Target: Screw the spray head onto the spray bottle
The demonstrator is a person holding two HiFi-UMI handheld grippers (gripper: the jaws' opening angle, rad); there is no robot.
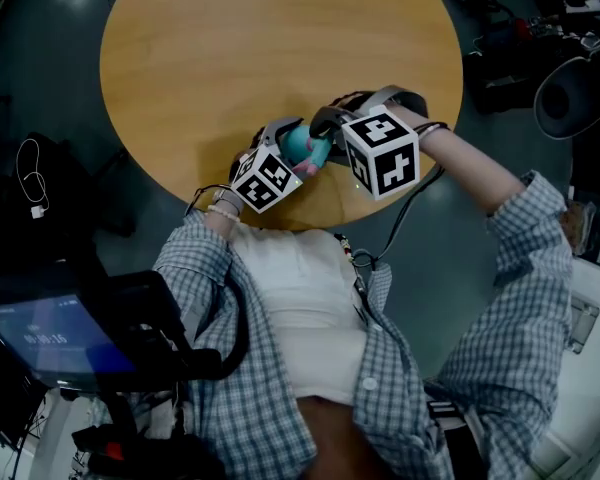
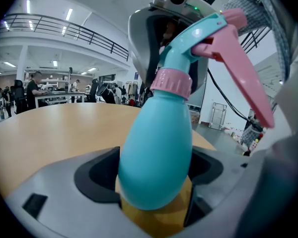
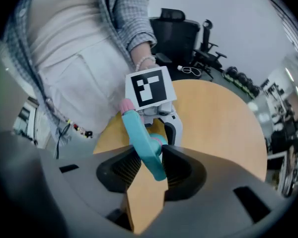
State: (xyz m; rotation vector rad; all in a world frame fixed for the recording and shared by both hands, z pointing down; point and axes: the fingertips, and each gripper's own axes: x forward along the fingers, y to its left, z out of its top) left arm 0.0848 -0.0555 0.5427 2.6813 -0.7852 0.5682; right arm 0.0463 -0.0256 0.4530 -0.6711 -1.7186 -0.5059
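Above the smooth round wooden table (image 1: 230, 58), I am holding the glossy, pear-shaped teal spray bottle (image 2: 156, 152) in my left gripper (image 2: 156, 182), its long axis upright and neck up. Past its ribbed pink collar (image 2: 173, 82), my right gripper (image 3: 149, 165) is clamping the teal spray head (image 2: 198, 33) from above, and the pink trigger (image 2: 238, 68) is slanting downward.

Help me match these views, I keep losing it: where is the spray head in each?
Head view: spray head low centre, by the table's near edge.
Left gripper view: spray head upper right, atop the bottle.
Right gripper view: spray head centre, between the jaws.
Shared landmark: that round wooden table.
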